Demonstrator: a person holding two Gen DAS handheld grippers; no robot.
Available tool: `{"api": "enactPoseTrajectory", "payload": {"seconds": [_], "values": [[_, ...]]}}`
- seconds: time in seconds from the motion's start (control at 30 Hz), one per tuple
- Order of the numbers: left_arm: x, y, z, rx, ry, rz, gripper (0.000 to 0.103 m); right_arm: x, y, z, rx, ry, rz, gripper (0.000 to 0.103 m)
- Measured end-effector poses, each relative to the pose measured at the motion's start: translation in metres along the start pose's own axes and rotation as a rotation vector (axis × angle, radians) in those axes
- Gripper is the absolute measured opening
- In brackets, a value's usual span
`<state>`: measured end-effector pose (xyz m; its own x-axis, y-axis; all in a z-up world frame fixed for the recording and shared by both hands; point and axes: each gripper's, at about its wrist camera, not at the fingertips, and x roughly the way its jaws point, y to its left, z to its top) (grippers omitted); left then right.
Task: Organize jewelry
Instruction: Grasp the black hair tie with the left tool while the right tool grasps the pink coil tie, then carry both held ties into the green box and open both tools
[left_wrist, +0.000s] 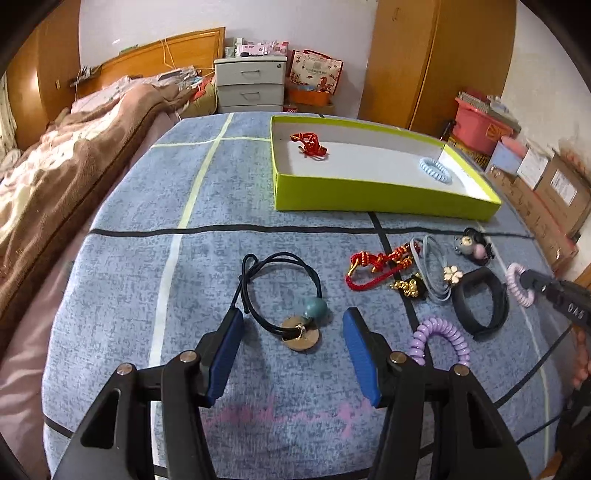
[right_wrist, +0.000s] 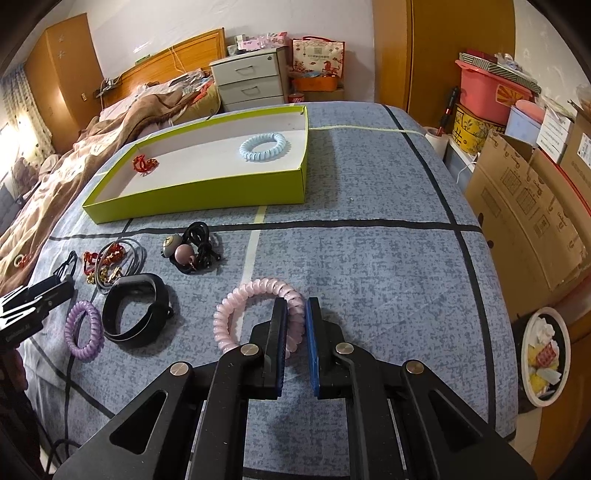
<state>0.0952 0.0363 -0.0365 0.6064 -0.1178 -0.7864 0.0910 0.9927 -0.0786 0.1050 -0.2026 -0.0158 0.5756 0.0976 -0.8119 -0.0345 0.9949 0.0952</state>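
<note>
A black cord hair tie (left_wrist: 280, 280) with a green bead and a wooden disc lies on the blue-grey bedspread. My left gripper (left_wrist: 293, 315) is open, its blue pads either side of the bead and not touching it. My right gripper (right_wrist: 297, 302) is shut on a pale pink coil hair tie (right_wrist: 236, 310), pinching the coil's right side against the spread. The lime green box (left_wrist: 369, 195) at the back holds a red knotted cord (left_wrist: 309, 144) and a light blue coil tie (left_wrist: 436, 170).
Loose pieces lie between the grippers: a red cord bracelet (left_wrist: 376, 266), a gold charm (left_wrist: 408, 286), a grey cord with a flower (left_wrist: 452, 275), a black band (left_wrist: 480, 302), a purple coil (left_wrist: 439, 339), a mouse-shaped tie (left_wrist: 474, 245). Cardboard boxes (right_wrist: 524, 206) and a bin (right_wrist: 545, 354) stand at the right.
</note>
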Motion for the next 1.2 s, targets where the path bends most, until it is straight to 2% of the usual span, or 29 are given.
{"api": "enactPoseTrajectory", "payload": {"seconds": [0.03, 0.1, 0.23, 0.3, 0.43, 0.47, 1.2], "values": [[0.000, -0.001, 0.000, 0.000, -0.002, 0.000, 0.051, 0.000, 0.000, 0.000, 0.001, 0.000, 0.001, 0.010], [-0.001, 0.001, 0.000, -0.008, -0.003, -0.002, 0.039, 0.000, -0.001, 0.000, 0.005, -0.001, 0.003, 0.010], [-0.001, 0.003, 0.001, -0.011, -0.006, 0.010, 0.029, 0.000, -0.002, 0.000, 0.004, -0.001, 0.002, 0.010], [-0.001, 0.004, 0.001, -0.011, -0.007, 0.010, 0.020, -0.001, -0.002, 0.000, 0.006, -0.002, 0.001, 0.010], [-0.002, 0.006, 0.002, -0.021, -0.007, -0.002, 0.019, -0.001, -0.002, 0.000, 0.013, -0.003, 0.002, 0.010], [-0.002, 0.007, 0.002, -0.026, -0.008, -0.004, 0.015, -0.001, -0.002, 0.000, 0.013, -0.003, 0.002, 0.010], [-0.020, 0.010, 0.011, -0.028, -0.065, -0.039, 0.015, -0.012, 0.001, 0.005, 0.027, -0.041, 0.033, 0.010]]}}
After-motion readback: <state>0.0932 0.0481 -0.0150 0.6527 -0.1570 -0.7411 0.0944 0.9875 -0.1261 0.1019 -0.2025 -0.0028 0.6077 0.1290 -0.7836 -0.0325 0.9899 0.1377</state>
